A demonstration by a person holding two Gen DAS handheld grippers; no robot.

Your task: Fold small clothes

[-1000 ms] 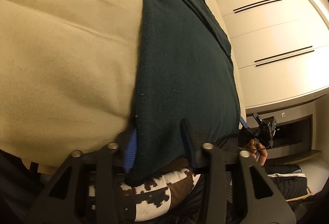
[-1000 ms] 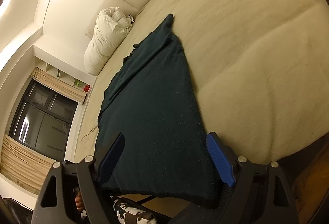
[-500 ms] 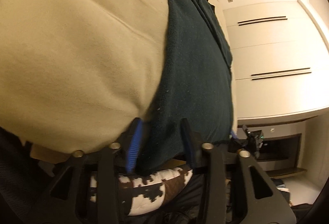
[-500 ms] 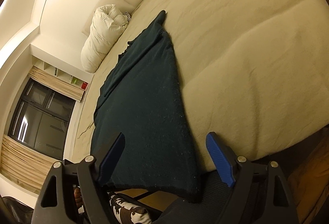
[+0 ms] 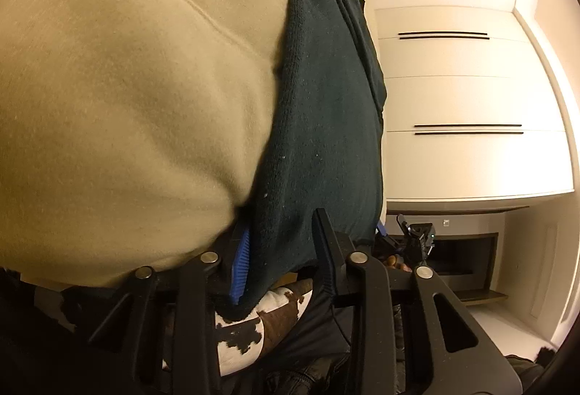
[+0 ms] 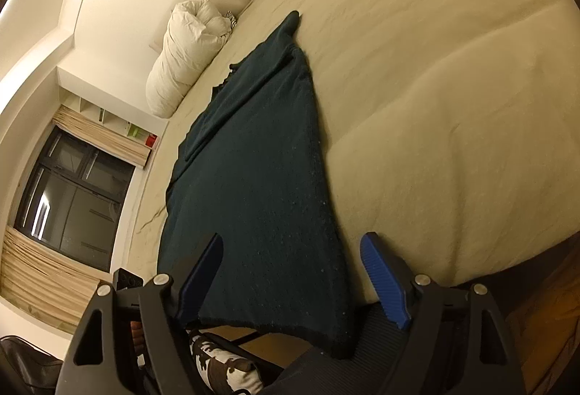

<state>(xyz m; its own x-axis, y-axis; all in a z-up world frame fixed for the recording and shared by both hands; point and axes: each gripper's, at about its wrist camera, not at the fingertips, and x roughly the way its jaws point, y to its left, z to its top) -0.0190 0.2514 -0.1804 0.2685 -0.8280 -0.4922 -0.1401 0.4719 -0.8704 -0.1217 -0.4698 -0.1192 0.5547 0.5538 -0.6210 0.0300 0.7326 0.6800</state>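
A dark green knit sweater (image 5: 319,126) lies flat on the beige bed (image 5: 127,86), its hem hanging over the near edge. My left gripper (image 5: 281,250) straddles the hem's left corner. Its jaws are closing with the cloth between them, and the pads still stand apart. In the right wrist view the sweater (image 6: 253,177) runs away from me across the bed (image 6: 453,86). My right gripper (image 6: 293,242) hovers wide apart over the hem's right part, narrowing slightly and pressing nothing. It also shows small in the left wrist view, as the right gripper (image 5: 413,239).
A person's cow-patterned trouser leg (image 5: 246,333) sits just below the bed edge. A rolled white duvet (image 6: 188,50) lies by the headboard. White wardrobe doors (image 5: 471,86) stand to one side and a dark window (image 6: 72,192) to the other.
The left gripper sank toward the bed edge and rolled, and its jaws narrowed around the hem corner. The right gripper stayed almost still.
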